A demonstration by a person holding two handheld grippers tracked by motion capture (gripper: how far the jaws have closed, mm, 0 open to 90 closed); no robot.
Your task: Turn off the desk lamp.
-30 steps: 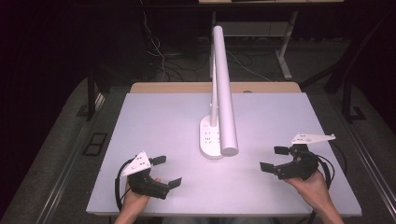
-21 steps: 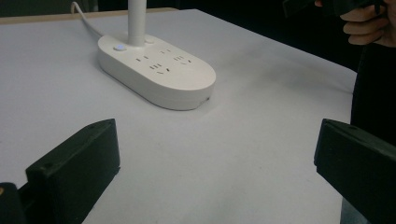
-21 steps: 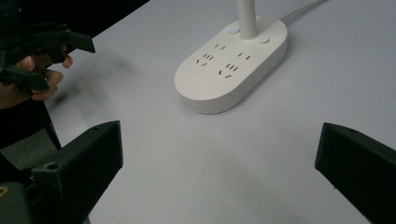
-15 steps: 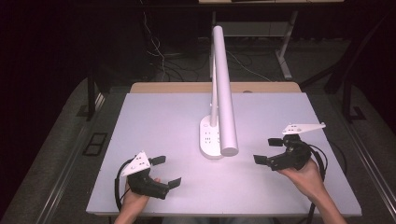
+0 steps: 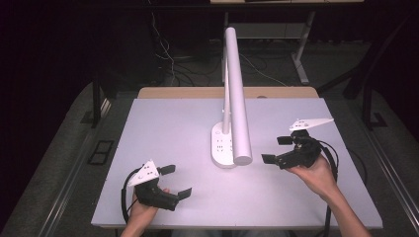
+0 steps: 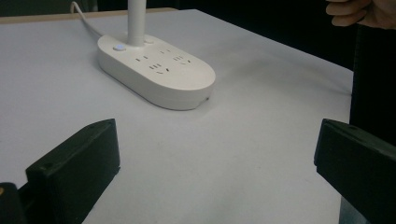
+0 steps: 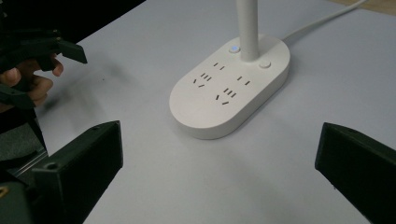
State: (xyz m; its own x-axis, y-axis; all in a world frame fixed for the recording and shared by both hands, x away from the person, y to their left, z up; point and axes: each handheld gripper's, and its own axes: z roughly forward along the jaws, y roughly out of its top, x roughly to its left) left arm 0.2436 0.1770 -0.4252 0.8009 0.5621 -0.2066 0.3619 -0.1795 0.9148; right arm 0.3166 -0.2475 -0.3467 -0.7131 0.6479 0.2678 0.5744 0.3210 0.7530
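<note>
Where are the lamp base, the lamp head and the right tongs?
lamp base [image 7: 229, 93], right gripper view, top face beside the sockets.
lamp head [image 5: 237, 94], high view, middle of the long white bar.
right tongs [image 5: 276, 149], high view, midway between its tips.

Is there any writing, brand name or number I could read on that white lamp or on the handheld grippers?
None: no readable words, brands or numbers anywhere.
Lamp base: socket slots and two round buttons, with no lettering that can be made out.
Left gripper and right gripper: no markings that can be made out.
</note>
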